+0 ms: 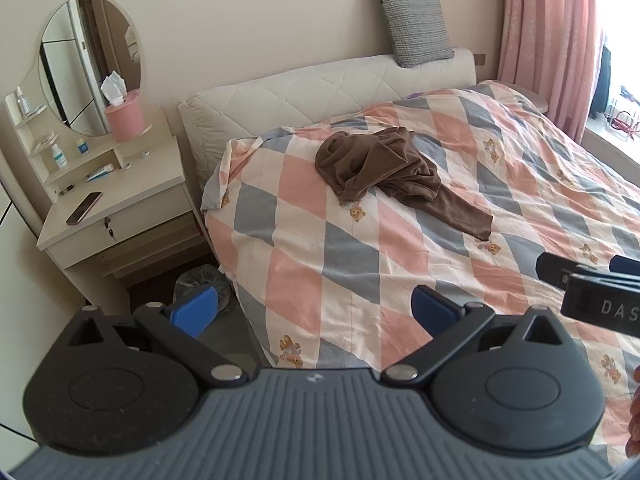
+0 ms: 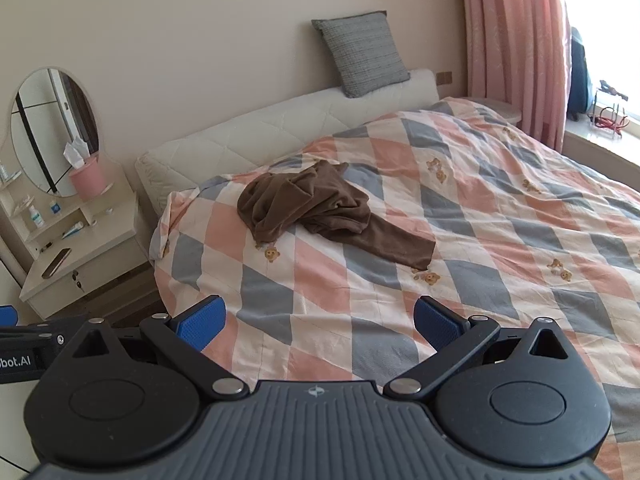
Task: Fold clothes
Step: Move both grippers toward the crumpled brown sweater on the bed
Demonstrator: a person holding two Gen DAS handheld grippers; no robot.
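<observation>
On the quilt (image 2: 480,208), brown garment (image 2: 316,204) lies crumpled.

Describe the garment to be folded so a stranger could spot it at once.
Start at the bed with its pink, grey and cream diamond quilt. Near the head end lies the brown garment, crumpled, one long end trailing toward the foot. It is the only plain dark thing on the quilt.

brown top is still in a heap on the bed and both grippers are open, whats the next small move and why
Probably bring both grippers forward to the brown garment. It lies crumpled on the checked duvet, one sleeve trailing toward the camera, well ahead of the left gripper and right gripper. Both are open and empty, so nothing can be spread out before it is reached.
</observation>
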